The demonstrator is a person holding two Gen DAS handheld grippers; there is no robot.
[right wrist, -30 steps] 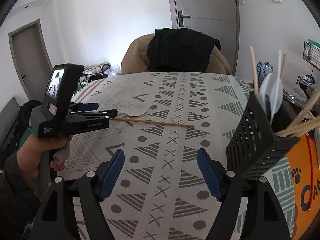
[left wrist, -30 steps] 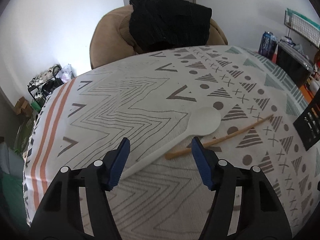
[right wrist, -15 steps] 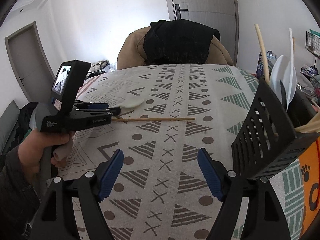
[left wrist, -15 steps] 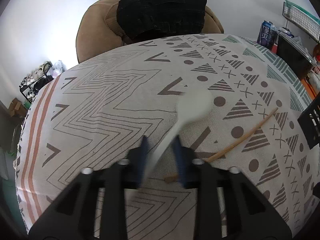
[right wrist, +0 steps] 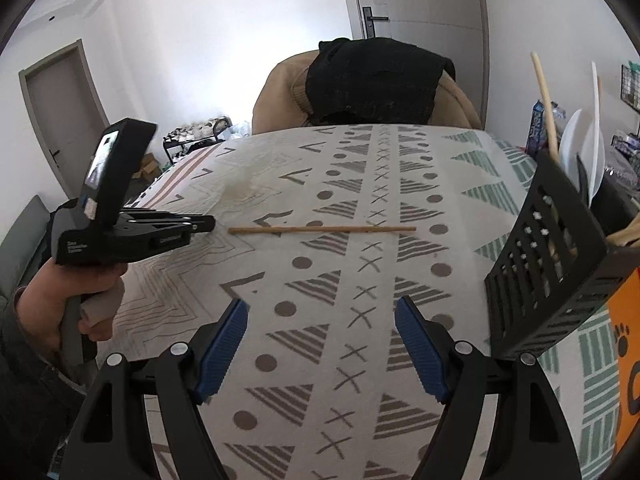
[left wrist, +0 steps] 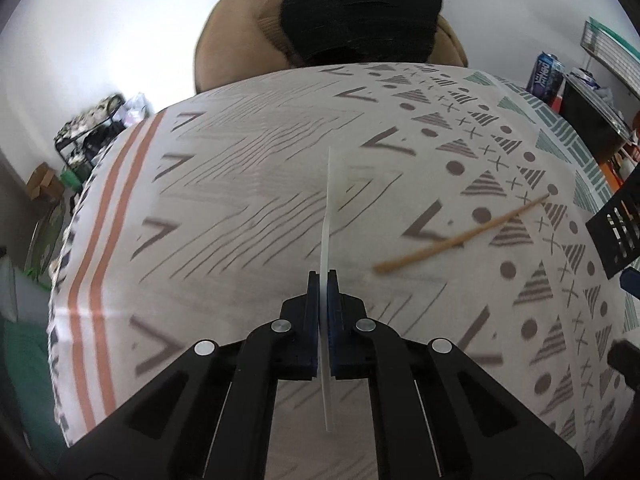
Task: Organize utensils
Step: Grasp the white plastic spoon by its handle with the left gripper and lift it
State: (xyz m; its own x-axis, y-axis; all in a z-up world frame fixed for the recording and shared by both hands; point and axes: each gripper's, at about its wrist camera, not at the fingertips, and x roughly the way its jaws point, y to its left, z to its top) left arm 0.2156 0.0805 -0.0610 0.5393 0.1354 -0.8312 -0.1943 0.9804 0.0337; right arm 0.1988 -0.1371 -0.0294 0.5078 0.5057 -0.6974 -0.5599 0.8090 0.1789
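Observation:
My left gripper [left wrist: 323, 280] is shut on the handle of a white plastic spoon [left wrist: 328, 216]. The spoon points away from me, edge-on, above the patterned tablecloth [left wrist: 240, 200]. A wooden chopstick [left wrist: 460, 238] lies on the cloth to its right. In the right wrist view a hand holds the left gripper [right wrist: 210, 224] at the left, just short of the chopstick [right wrist: 320, 230]. My right gripper [right wrist: 320, 344] stands open over the cloth with nothing between its pads. A black perforated utensil holder [right wrist: 552, 264] with white spoons and chopsticks in it stands at the right.
A tan chair [right wrist: 280, 92] draped with a black garment [right wrist: 376, 76] stands behind the table's far edge. A blue can [left wrist: 544, 76] and a wire rack are at the far right. An orange item [right wrist: 624, 352] lies under the holder. A shoe rack [left wrist: 88, 132] stands on the floor at left.
The left jaws closed on the spoon's handle and lifted it off the cloth, so it now shows edge-on. The chopstick stays put. The right gripper has barely moved.

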